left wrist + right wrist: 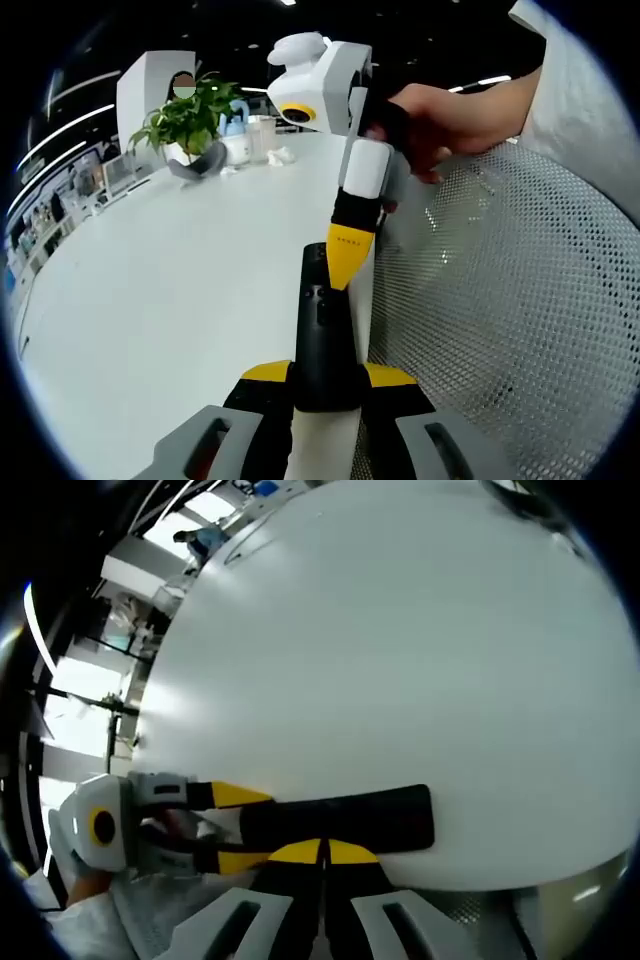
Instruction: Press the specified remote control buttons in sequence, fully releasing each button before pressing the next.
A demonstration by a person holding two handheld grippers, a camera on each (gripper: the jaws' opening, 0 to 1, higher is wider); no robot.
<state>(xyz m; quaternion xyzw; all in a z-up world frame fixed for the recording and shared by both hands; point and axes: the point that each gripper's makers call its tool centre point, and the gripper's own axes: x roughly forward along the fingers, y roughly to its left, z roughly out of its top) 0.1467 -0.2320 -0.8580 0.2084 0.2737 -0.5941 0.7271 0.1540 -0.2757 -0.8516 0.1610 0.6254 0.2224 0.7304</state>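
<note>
We work over the white table (150,300). Our left gripper (327,385), at six o'clock, clamps the black remote (322,330) upright. Our right gripper (347,262), jaws together, tips down at twelve o'clock onto its buttons; we should press squarely, then lift fully.

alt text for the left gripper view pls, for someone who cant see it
The left gripper holds a black remote upright over a white table, while the right gripper, held by a hand, points its yellow tip down onto the remote's buttons. A potted plant stands at the table's far end, and a white mesh chair is on the right.
</note>
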